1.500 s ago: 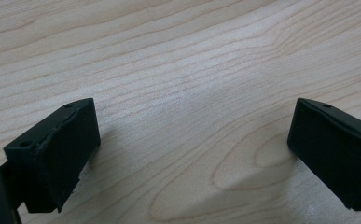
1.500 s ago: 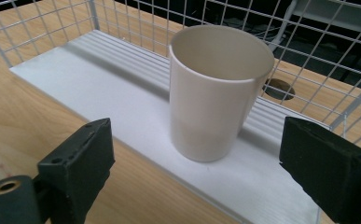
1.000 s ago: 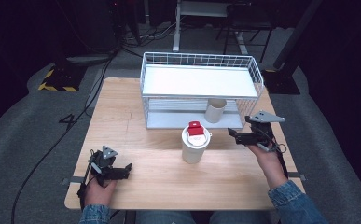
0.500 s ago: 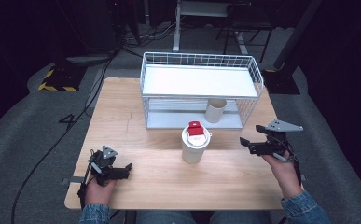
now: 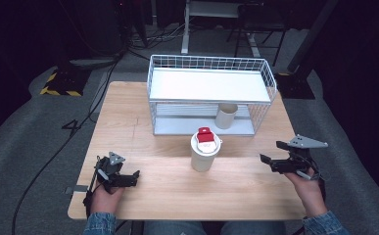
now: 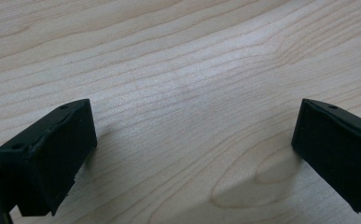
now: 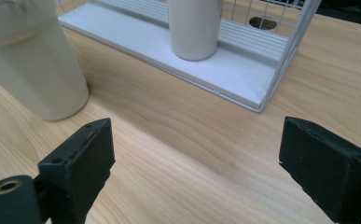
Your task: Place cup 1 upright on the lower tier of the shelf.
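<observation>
Right gripper (image 5: pixel 267 161) withdrawn from round cream cup (image 5: pixel 205 152) | both grippers' fingers apart, empty | left gripper (image 5: pixel 133 177) on wood-grain table (image 5: pixel 167 193)

Cream cup (image 5: pixel 204 155), red piece on lid, possibly a tab; upright, mid-table, before rack.

Bright, evenly lit table (image 5: pixel 177 191) amid dark surroundings; soft shadows, slightly grainy focus.

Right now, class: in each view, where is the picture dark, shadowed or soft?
High view: table lit, room behind dark. Left gripper view: jaws cast soft shadows on sharp wood grain. Right gripper view: the near cup looks soft, shadow under the rack.
</observation>
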{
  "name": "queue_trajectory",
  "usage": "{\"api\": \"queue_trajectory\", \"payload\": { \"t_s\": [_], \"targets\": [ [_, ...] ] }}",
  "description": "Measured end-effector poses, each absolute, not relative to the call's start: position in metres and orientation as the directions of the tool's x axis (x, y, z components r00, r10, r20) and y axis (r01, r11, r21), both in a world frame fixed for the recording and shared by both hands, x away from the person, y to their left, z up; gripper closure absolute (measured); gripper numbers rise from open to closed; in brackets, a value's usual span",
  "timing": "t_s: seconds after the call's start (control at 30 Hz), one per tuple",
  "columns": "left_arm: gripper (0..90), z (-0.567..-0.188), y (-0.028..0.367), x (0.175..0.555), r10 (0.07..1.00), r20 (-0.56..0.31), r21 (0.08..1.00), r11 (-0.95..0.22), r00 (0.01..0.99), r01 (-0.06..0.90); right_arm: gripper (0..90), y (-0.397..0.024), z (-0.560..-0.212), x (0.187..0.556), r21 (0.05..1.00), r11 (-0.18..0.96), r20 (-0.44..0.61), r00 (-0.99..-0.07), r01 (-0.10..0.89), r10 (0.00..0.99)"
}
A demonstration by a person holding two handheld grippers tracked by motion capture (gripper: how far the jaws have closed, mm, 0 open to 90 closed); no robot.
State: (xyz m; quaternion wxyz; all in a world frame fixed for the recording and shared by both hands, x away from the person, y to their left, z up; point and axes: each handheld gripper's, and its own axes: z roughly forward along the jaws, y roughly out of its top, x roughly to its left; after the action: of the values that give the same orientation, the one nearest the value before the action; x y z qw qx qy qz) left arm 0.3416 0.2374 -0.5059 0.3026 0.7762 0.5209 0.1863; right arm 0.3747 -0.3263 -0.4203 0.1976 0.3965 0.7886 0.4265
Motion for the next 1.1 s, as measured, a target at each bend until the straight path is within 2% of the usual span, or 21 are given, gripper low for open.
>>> {"api": "queue_trajectory", "payload": {
  "t_s": [0.27, 0.43, 0.83, 1.1],
  "targets": [
    [0.7, -0.506, 0.237, 0.341, 0.922, -0.029, 0.665, -0.271, 0.386, 0.696, 10.7, -0.338, -0.441, 0.362, 0.82, 0.328, 0.011, -0.585, 0.47, 0.811],
    [0.7, -0.506, 0.237, 0.341, 0.922, -0.022, 0.665, -0.276, 0.387, 0.694, 10.7, -0.343, -0.459, 0.356, 0.826, 0.276, 0.066, -0.569, 0.492, 0.819],
    [0.5, -0.506, 0.237, 0.341, 0.919, -0.021, 0.666, -0.281, 0.394, 0.691, 10.7, -0.347, -0.486, 0.35, 0.798, 0.304, 0.039, -0.548, 0.521, 0.836],
    [0.5, -0.506, 0.238, 0.34, 0.916, -0.024, 0.665, -0.284, 0.4, 0.691, 10.8, -0.346, -0.499, 0.352, 0.744, 0.35, 0.007, -0.531, 0.569, 0.847]
  ]
}}
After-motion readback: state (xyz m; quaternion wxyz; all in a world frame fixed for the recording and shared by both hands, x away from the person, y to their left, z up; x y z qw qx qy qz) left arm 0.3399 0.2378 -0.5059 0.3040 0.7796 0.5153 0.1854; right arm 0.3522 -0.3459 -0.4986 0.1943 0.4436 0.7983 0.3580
